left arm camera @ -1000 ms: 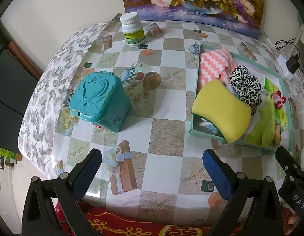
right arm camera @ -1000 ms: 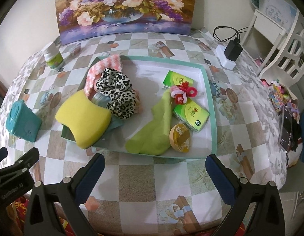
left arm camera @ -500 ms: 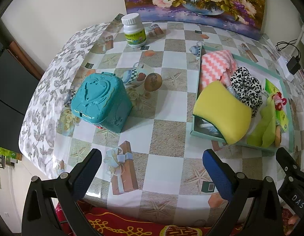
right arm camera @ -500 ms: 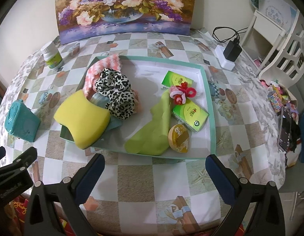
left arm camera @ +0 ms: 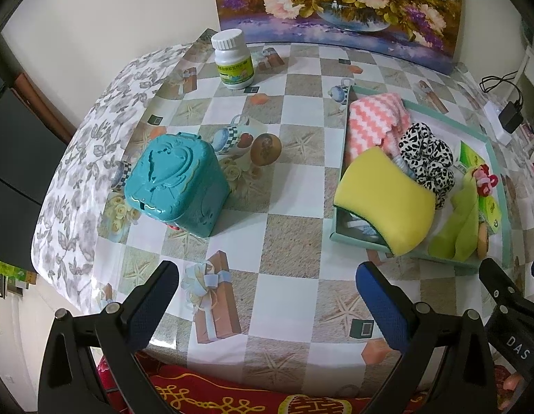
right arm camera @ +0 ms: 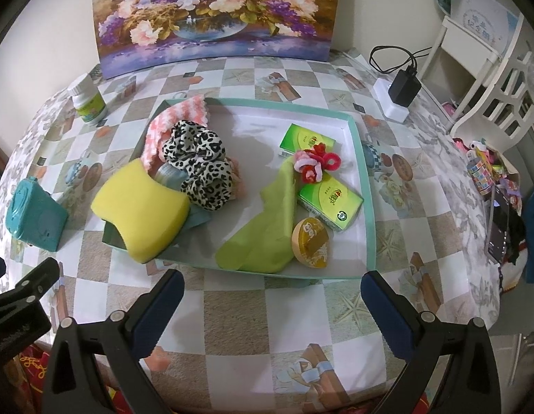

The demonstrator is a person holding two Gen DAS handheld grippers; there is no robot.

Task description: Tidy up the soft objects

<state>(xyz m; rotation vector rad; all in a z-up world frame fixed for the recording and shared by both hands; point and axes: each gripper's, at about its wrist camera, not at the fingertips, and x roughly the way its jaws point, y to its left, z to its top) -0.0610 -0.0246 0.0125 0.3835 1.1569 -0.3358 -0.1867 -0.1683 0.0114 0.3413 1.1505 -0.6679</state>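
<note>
A teal-rimmed tray (right arm camera: 365, 186) holds a yellow sponge (right arm camera: 142, 207), a leopard-print scrunchie (right arm camera: 197, 162), a pink zigzag cloth (right arm camera: 173, 120), a lime green cloth (right arm camera: 267, 231) and red-pink hair ties (right arm camera: 315, 165). In the left wrist view the tray (left arm camera: 501, 186) is at the right, with the sponge (left arm camera: 384, 200) over its near-left corner. My right gripper (right arm camera: 272, 303) is open and empty, just before the tray's front edge. My left gripper (left arm camera: 267, 293) is open and empty over the table's front edge, left of the tray.
A teal plastic box (left arm camera: 177, 183) stands left of the tray. A white pill bottle (left arm camera: 232, 60) stands at the back left. Two green cartons (right arm camera: 330, 203) and a round tin (right arm camera: 311, 241) lie in the tray. A flower painting (right arm camera: 211, 10) leans on the wall; a charger (right arm camera: 403, 89) lies at the back right.
Both grippers have drawn back and up slightly, so the tray and box sit a little farther off. The objects have not moved and both grippers stay open.
</note>
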